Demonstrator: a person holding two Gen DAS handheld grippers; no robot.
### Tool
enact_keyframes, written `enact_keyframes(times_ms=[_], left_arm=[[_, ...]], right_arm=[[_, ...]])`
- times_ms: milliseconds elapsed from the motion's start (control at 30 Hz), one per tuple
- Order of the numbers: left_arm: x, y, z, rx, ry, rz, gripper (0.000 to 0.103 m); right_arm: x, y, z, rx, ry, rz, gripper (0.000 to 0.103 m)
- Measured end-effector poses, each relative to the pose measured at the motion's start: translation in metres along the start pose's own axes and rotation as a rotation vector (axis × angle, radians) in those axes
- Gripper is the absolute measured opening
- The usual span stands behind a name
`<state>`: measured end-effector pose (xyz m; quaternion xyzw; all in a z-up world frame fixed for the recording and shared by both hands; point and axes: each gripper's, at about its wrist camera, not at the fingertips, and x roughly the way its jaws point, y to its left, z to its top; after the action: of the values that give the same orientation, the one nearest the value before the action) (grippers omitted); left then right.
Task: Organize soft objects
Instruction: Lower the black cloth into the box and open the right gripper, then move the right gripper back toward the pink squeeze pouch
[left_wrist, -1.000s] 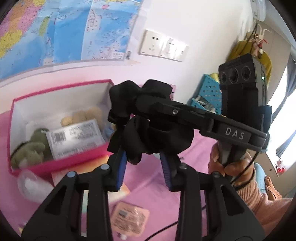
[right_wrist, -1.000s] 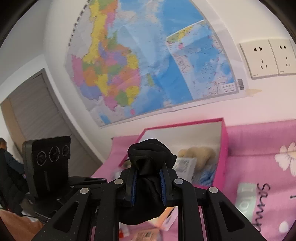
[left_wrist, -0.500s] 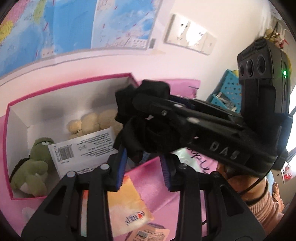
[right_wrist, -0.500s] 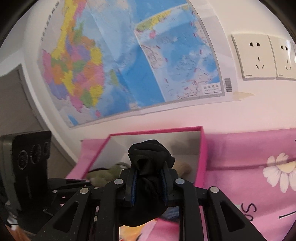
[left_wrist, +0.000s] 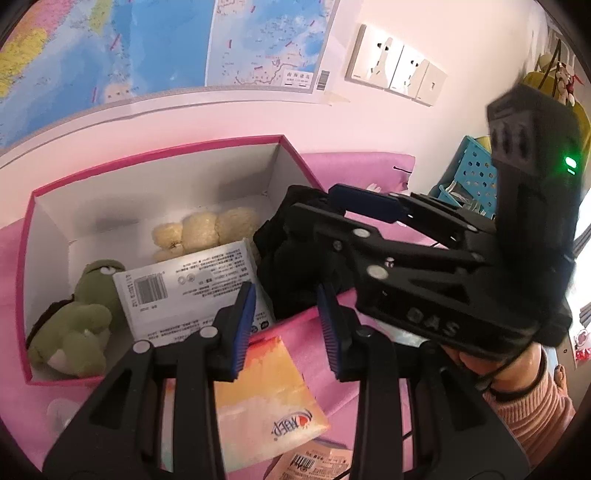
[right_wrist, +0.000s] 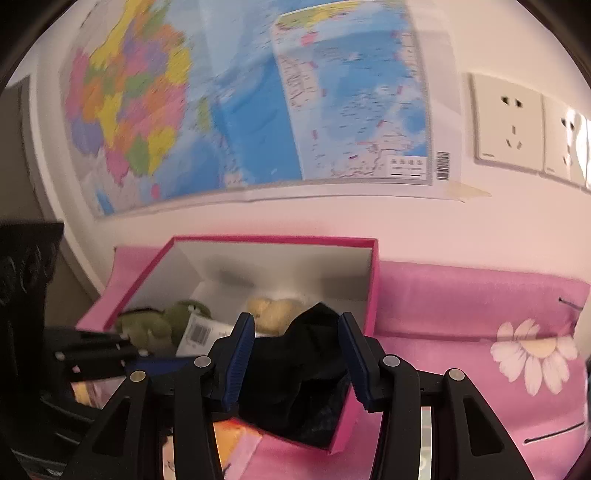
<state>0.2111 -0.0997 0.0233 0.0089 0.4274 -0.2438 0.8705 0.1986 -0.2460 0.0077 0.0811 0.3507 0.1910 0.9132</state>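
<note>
Left wrist view: the left gripper (left_wrist: 286, 325) stood spread, its blue pads holding nothing, above the near rim of the pink box (left_wrist: 155, 153). Only this view showed the whole box interior: a green plush (left_wrist: 74, 317) at the near left, a beige plush (left_wrist: 207, 230) against the far wall, and a white barcoded pack (left_wrist: 192, 288) between them. The black cloth (left_wrist: 291, 273) lay in the box's right end, partly covered by the right gripper (left_wrist: 369, 206), which reached in from the right. On that gripper's body the letters "DAS" were legible. An orange packet (left_wrist: 266, 398) lay on the pink sheet (left_wrist: 351, 166) just outside the near wall; its printing appeared upside down and was not readable. A blue perforated basket (left_wrist: 469, 173) stood at far right, largely hidden by the right gripper's camera block.

Right wrist view: the right gripper (right_wrist: 297, 354) was spread, with the cloth (right_wrist: 295, 369) slumped between its pads in the box's (right_wrist: 273, 242) near right corner; whether the pads touched the cloth could not be told. This view alone showed a white daisy print (right_wrist: 532, 354) on the sheet. The plush toys were half hidden and blurred here. A wall map (right_wrist: 258, 99) bore small Chinese lettering and a barcode, too blurred to read; sockets (right_wrist: 509, 125) sat to its right.
</note>
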Motion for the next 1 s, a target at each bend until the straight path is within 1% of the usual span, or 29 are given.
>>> enact_keyframes(times_ms=[67, 133, 200, 267, 300, 367, 433, 500, 567, 733, 800, 867, 933, 1000], left_arm=[[-0.008, 0.001, -0.005, -0.005, -0.008, 0.003, 0.037], [-0.019, 0.002, -0.012, -0.002, -0.028, 0.0, 0.037], [-0.035, 0.003, -0.023, 0.003, -0.052, -0.012, 0.04], [-0.053, 0.005, -0.036, 0.01, -0.081, -0.031, 0.045], [-0.06, 0.006, -0.042, 0.011, -0.092, -0.034, 0.045], [-0.075, 0.007, -0.056, 0.018, -0.112, -0.038, 0.046], [-0.088, 0.01, -0.071, 0.013, -0.124, -0.041, 0.047], [-0.097, 0.016, -0.085, -0.006, -0.123, -0.047, 0.051], [-0.105, 0.022, -0.101, -0.026, -0.128, -0.02, 0.051], [-0.114, 0.037, -0.135, -0.086, -0.095, -0.02, 0.051], [-0.113, 0.041, -0.146, -0.111, -0.074, -0.039, 0.052], [-0.109, 0.039, -0.159, -0.121, -0.053, -0.044, 0.052], [-0.105, 0.037, -0.167, -0.133, -0.034, -0.072, 0.052], [-0.097, 0.031, -0.175, -0.152, -0.008, -0.121, 0.052]], right_arm=[[0.003, 0.002, -0.001, -0.008, 0.013, -0.005, 0.048], [0.005, 0.001, -0.001, -0.01, 0.03, -0.028, 0.048], [-0.001, -0.002, -0.003, 0.011, 0.014, -0.017, 0.048], [-0.012, -0.005, -0.004, 0.025, -0.015, -0.006, 0.048], [-0.02, -0.005, -0.006, 0.026, -0.034, 0.0, 0.048], [-0.034, -0.007, -0.009, 0.038, -0.059, 0.02, 0.053], [-0.049, -0.007, -0.015, 0.046, -0.075, 0.053, 0.054], [-0.062, -0.007, -0.022, 0.051, -0.084, 0.095, 0.055], [-0.072, -0.005, -0.03, 0.052, -0.083, 0.134, 0.056], [-0.087, 0.006, -0.059, 0.056, -0.041, 0.224, 0.058], [-0.087, 0.013, -0.072, 0.058, -0.006, 0.265, 0.058], [-0.083, 0.022, -0.087, 0.048, 0.041, 0.285, 0.058], [-0.077, 0.03, -0.101, 0.041, 0.089, 0.296, 0.058], [-0.069, 0.035, -0.114, 0.048, 0.133, 0.308, 0.058]])
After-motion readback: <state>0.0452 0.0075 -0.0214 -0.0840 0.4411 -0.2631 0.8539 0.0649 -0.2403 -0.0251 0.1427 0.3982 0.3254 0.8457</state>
